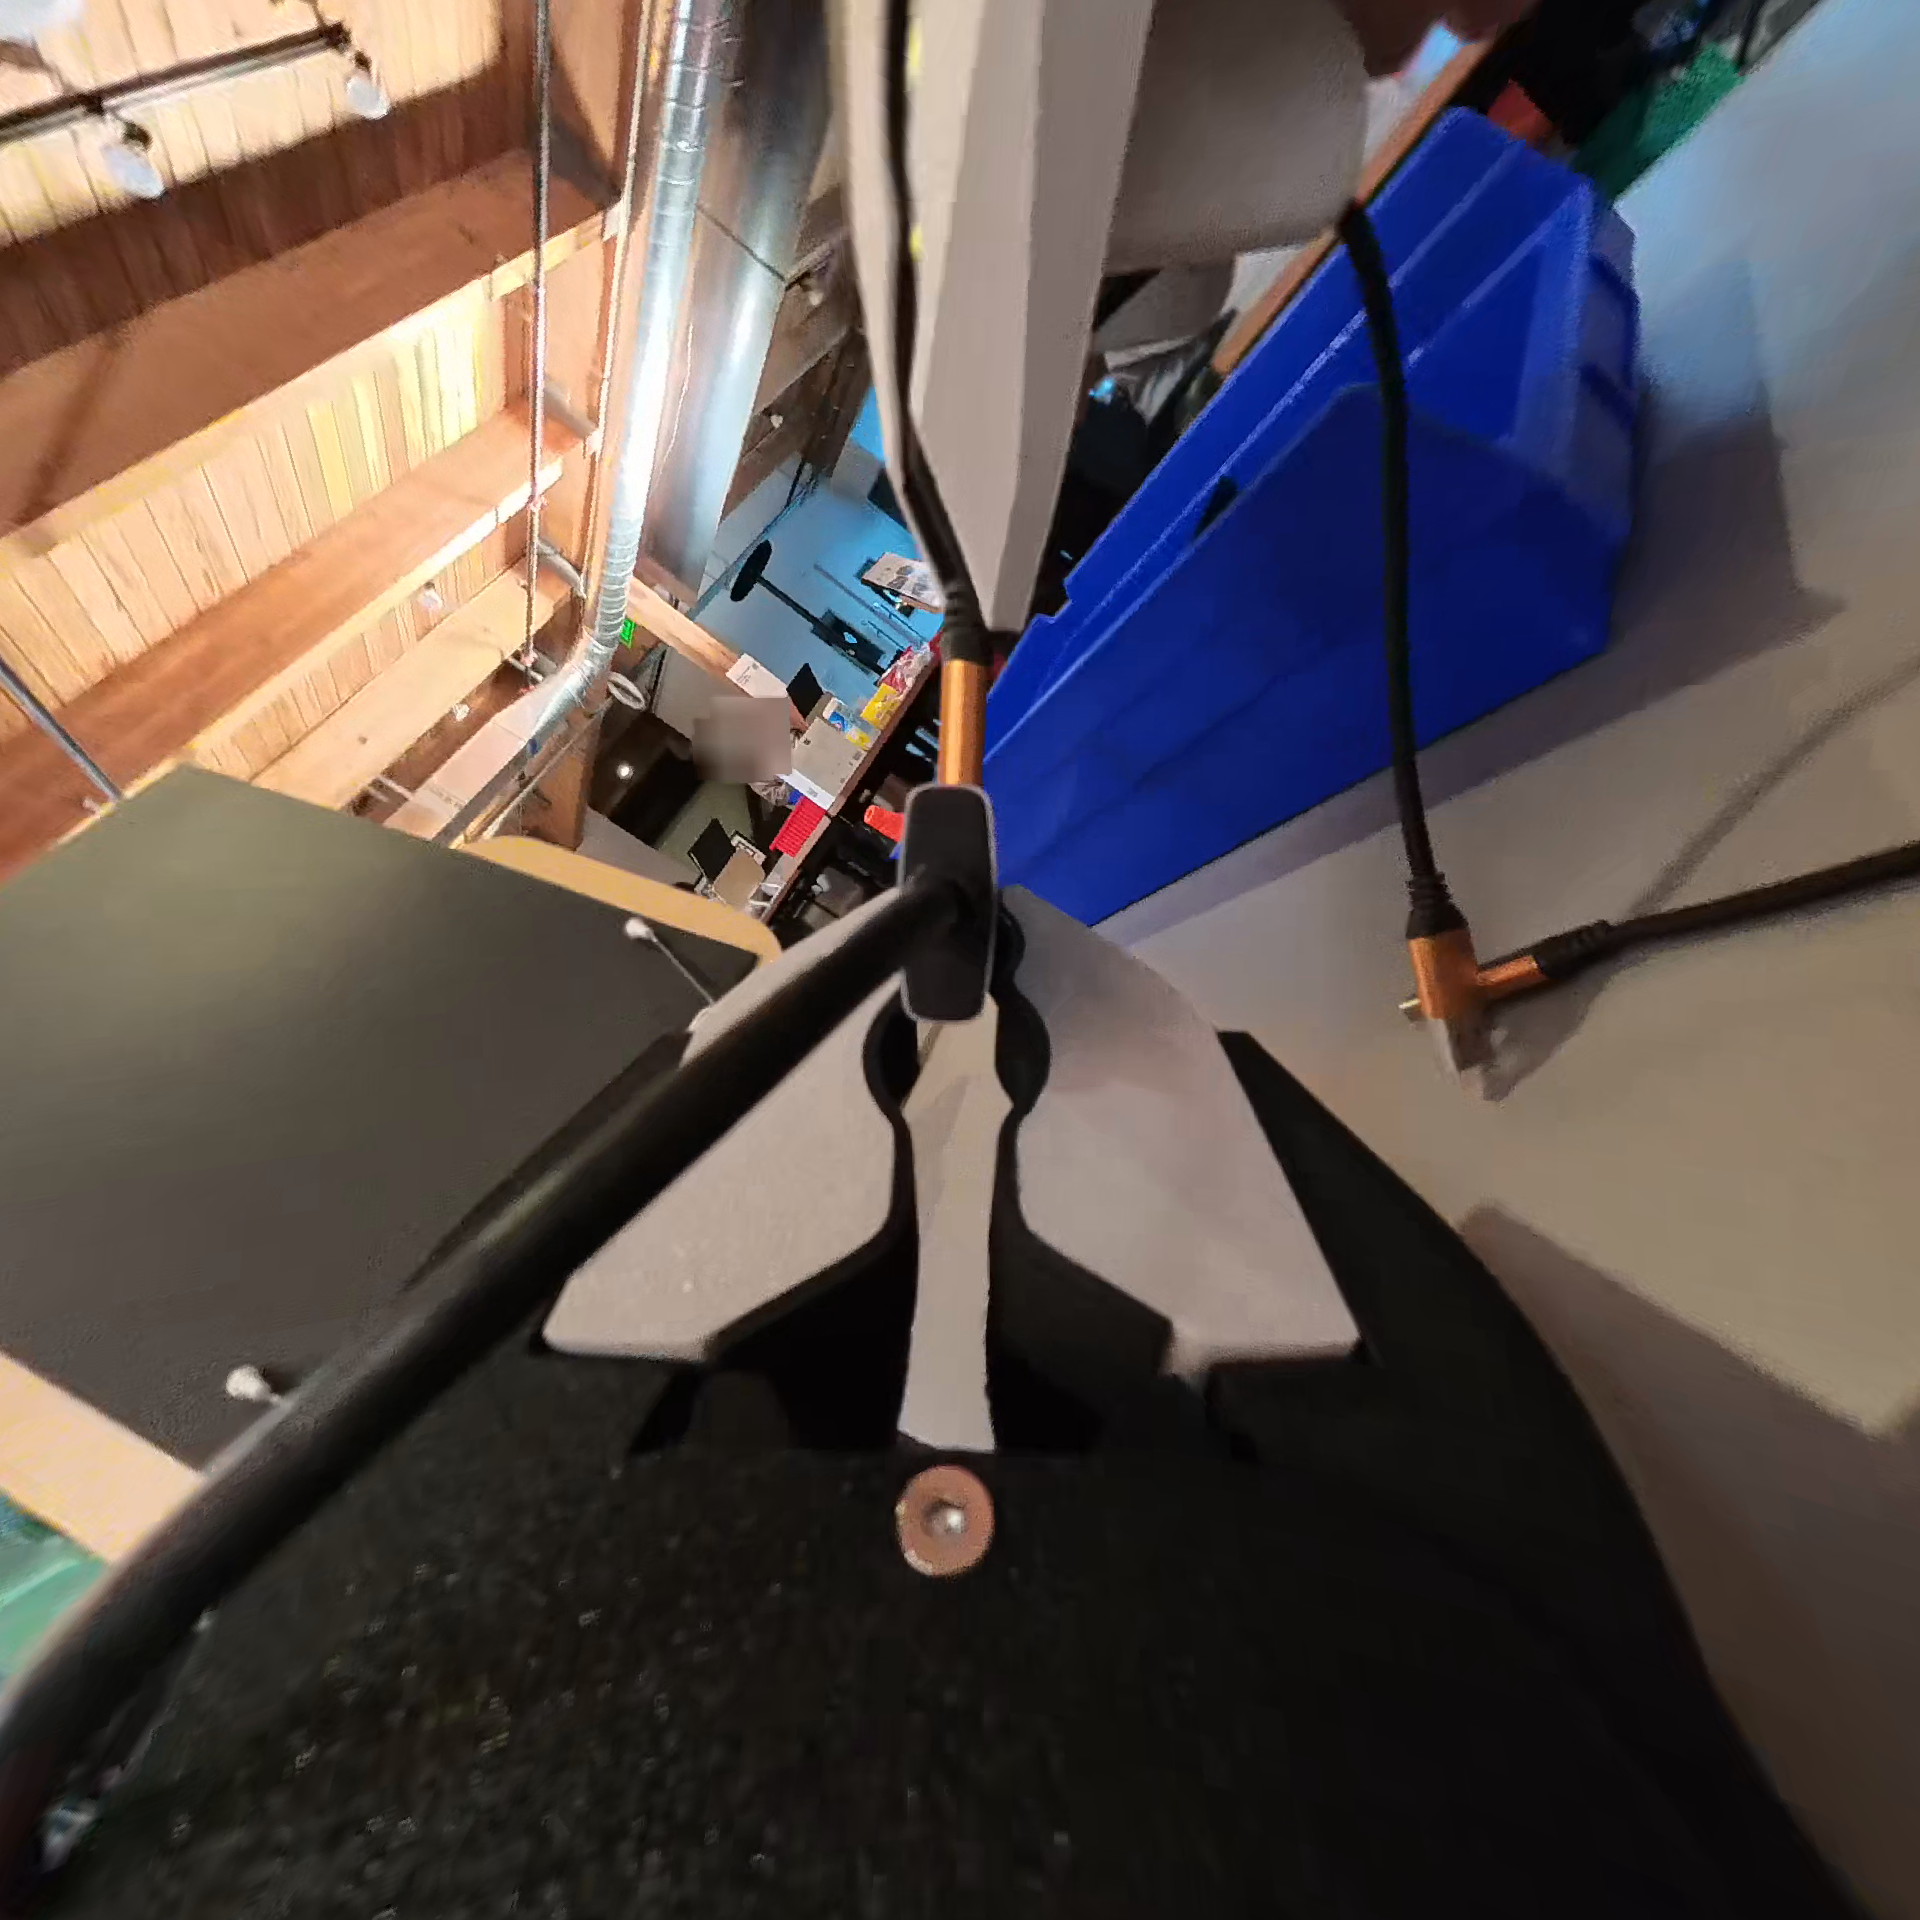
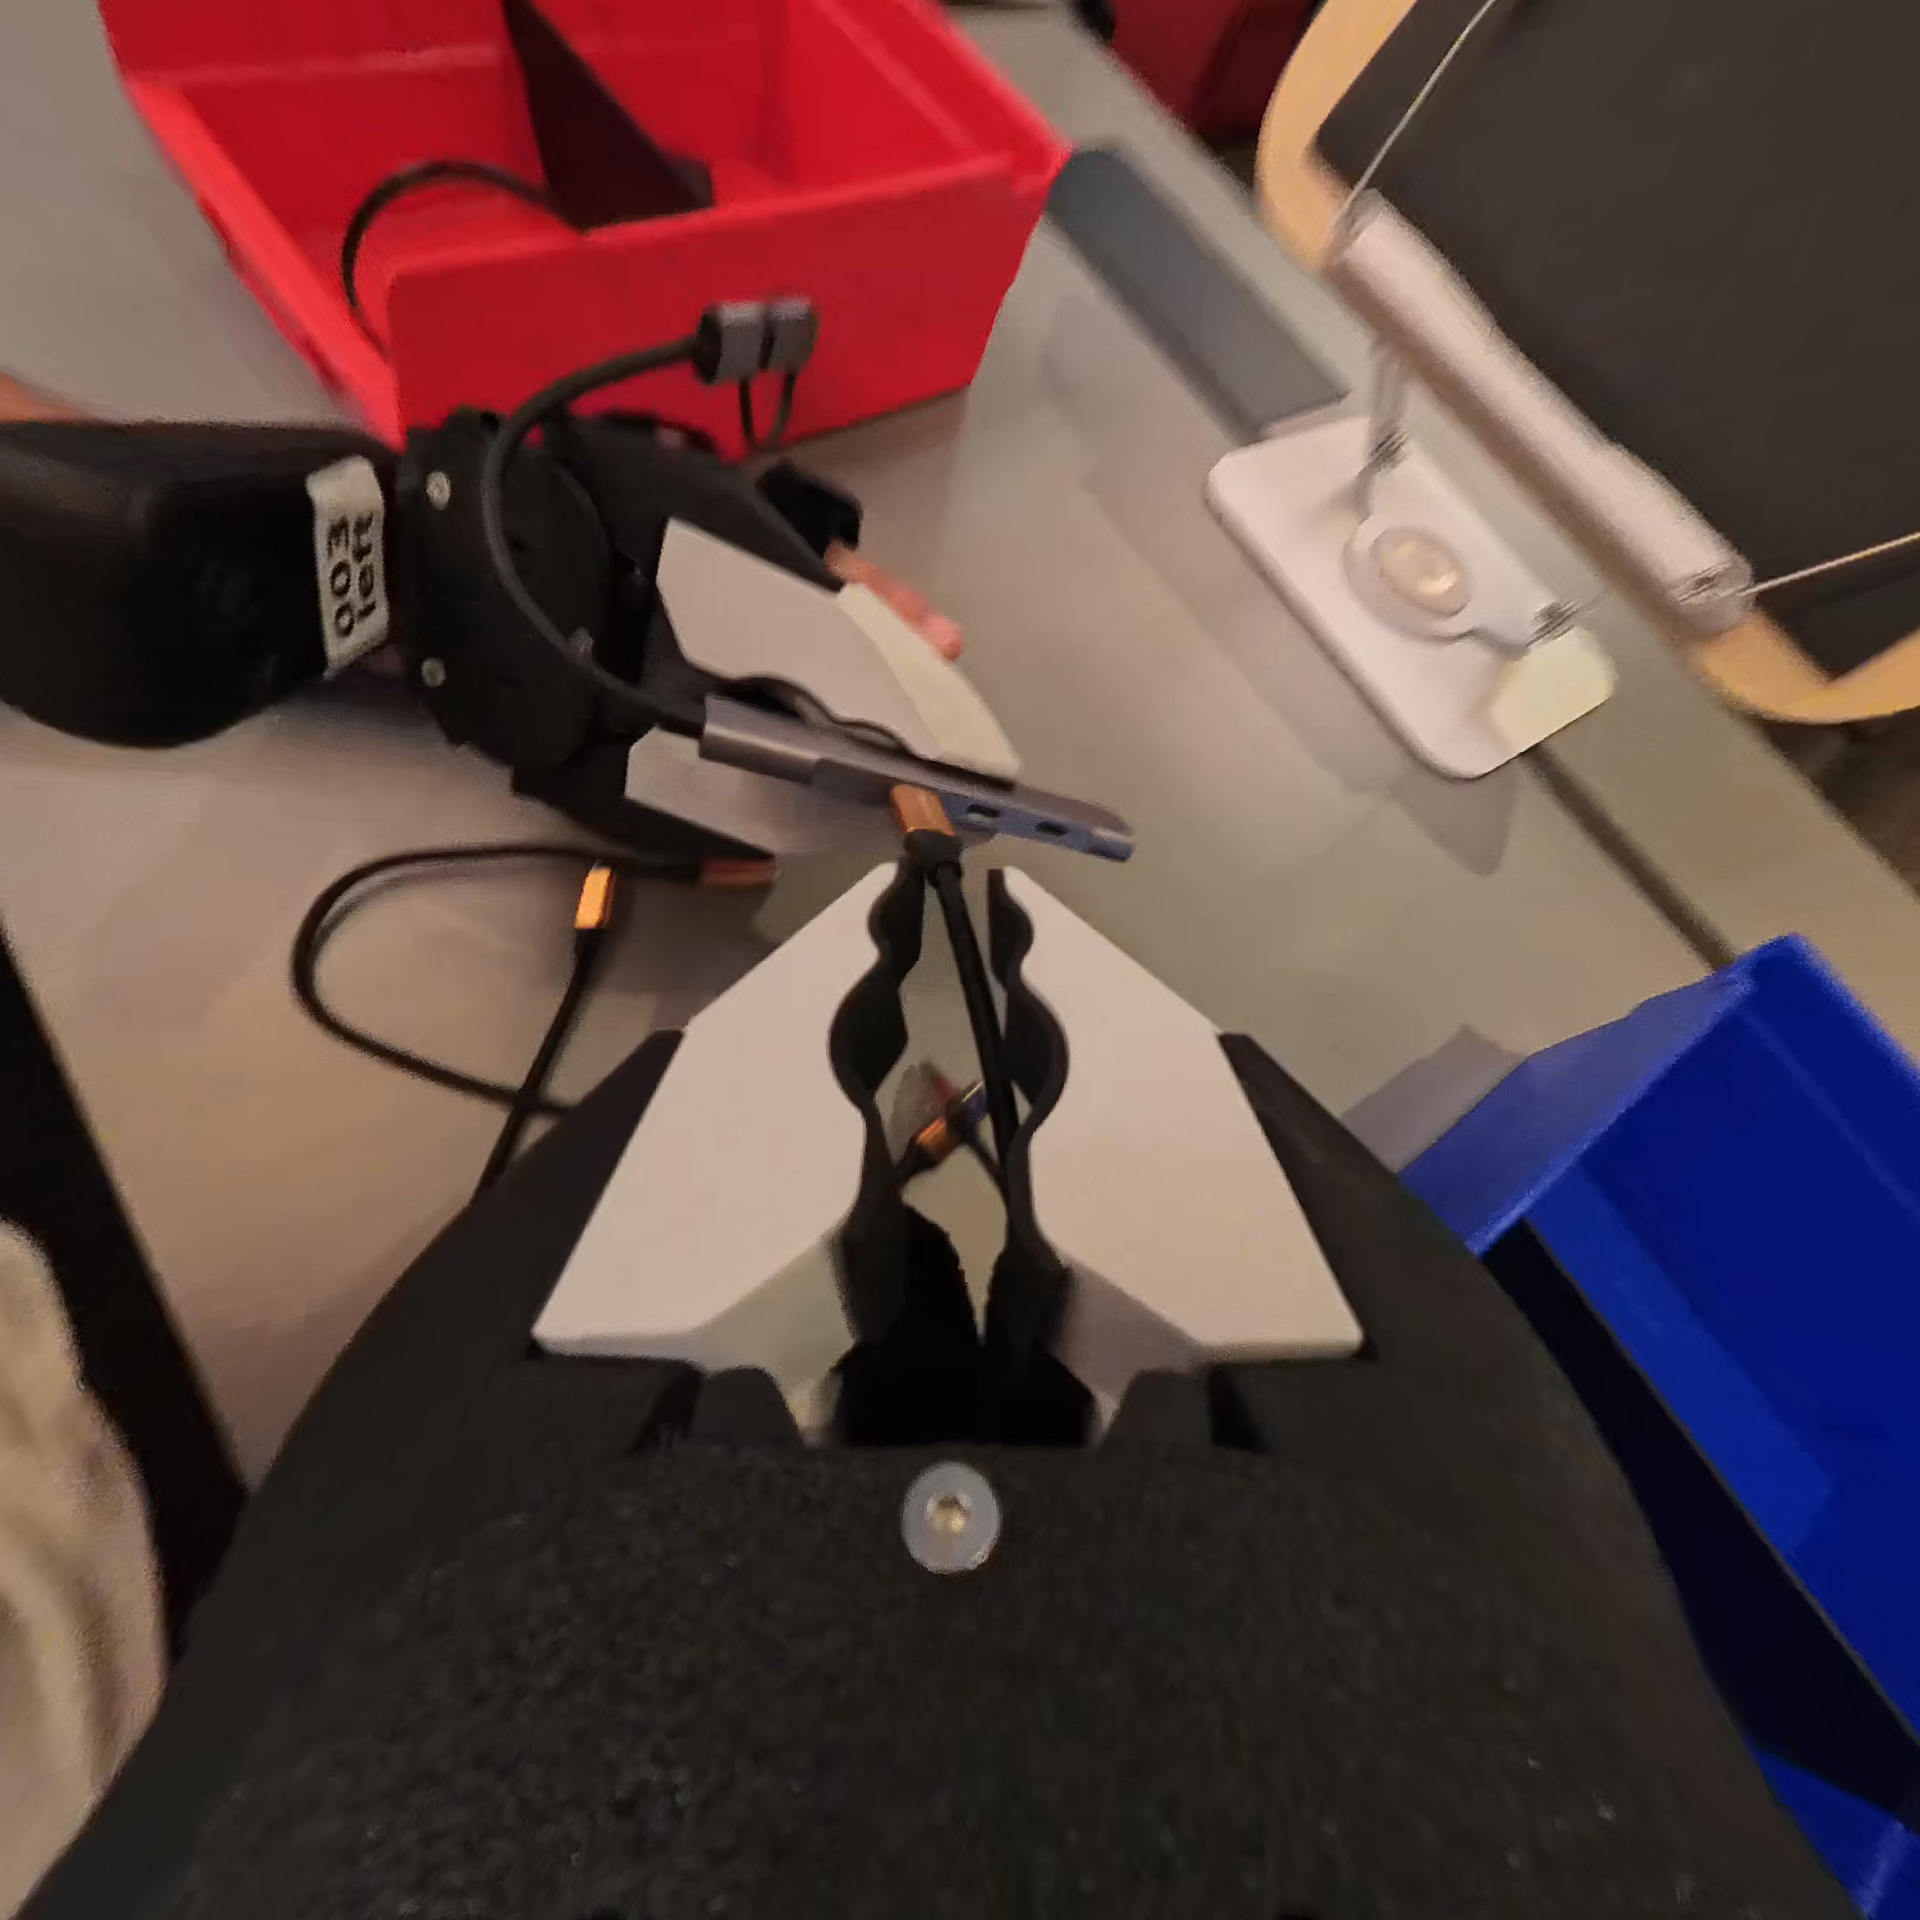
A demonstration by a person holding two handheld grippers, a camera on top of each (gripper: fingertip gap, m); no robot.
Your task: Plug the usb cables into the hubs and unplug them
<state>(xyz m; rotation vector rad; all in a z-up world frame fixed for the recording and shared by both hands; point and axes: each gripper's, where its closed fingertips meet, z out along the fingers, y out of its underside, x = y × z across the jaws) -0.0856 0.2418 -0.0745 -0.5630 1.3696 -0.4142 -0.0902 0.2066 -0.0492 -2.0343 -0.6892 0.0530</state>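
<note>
Left tool (image 2: 831,769) clenched on grey USB hub (image 2: 935,795), steadying it above bench (image 2: 1143,727). Right tool (image 2: 940,883) grips black cable (image 2: 971,987) behind orange plug (image 2: 920,810), plug meeting hub port. Red bin (image 2: 675,281) behind.

A flat grey USB hub (image 2: 914,784) is clamped edgewise between the left gripper (image 2: 940,727) fingers, held above the grey table (image 2: 1195,644). An orange-collared black cable plug (image 2: 920,812) is pinched at the right gripper (image 2: 940,883) tips, seated against the hub's port edge.
</note>
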